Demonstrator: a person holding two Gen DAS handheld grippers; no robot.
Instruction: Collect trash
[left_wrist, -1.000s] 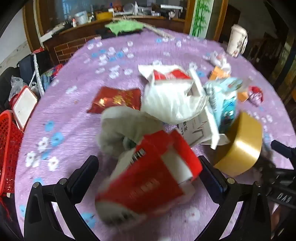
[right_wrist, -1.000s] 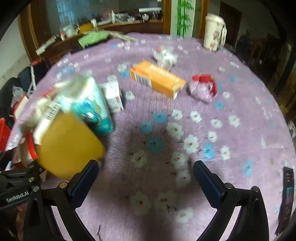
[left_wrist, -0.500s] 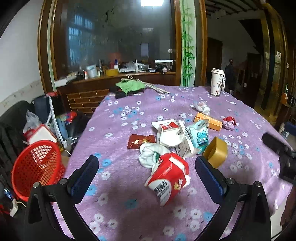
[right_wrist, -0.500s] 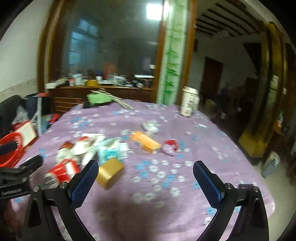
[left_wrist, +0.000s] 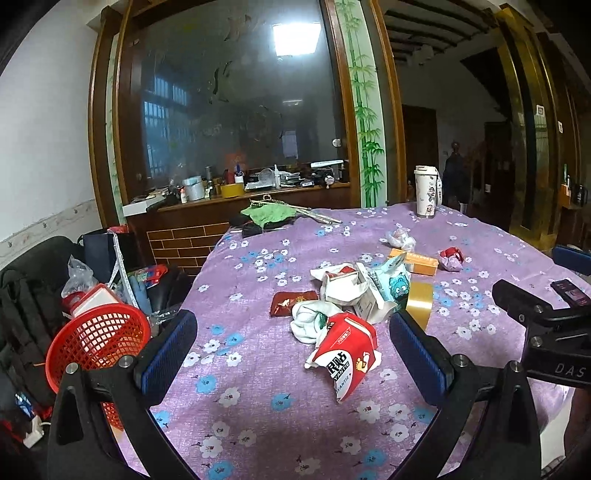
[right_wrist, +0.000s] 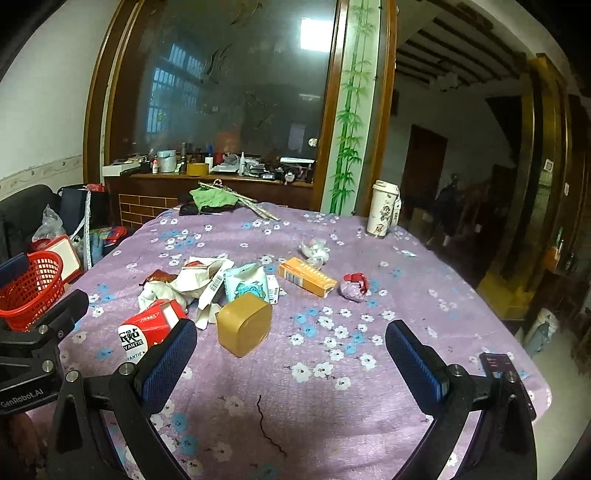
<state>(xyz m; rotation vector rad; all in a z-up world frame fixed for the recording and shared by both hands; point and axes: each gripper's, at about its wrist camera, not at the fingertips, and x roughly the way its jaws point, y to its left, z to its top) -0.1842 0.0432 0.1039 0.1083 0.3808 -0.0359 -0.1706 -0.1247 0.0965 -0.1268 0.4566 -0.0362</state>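
Trash lies piled on a purple flowered tablecloth (left_wrist: 258, 376): a red and white tissue pack (left_wrist: 345, 354), a crumpled white wrapper (left_wrist: 308, 321), a dark red packet (left_wrist: 291, 302), a white carton (left_wrist: 343, 284), a teal pouch (left_wrist: 393, 282), a gold box (left_wrist: 419, 304), an orange box (left_wrist: 419, 261) and a red-purple wad (left_wrist: 451, 257). My left gripper (left_wrist: 291, 354) is open and empty, held back above the near edge. My right gripper (right_wrist: 290, 360) is open and empty; the gold box (right_wrist: 243, 323) lies just beyond it.
A red mesh basket (left_wrist: 94, 341) stands off the table's left edge among bags. A white tumbler (left_wrist: 424, 190) and green cloth (left_wrist: 267, 214) sit at the far side. A dark phone (right_wrist: 506, 373) lies at the near right edge. A dark squiggle (right_wrist: 267, 424) lies in front.
Both grippers have pulled back and up from close over the trash to a wide view of the whole table. Both stay open and empty. The trash has not moved.
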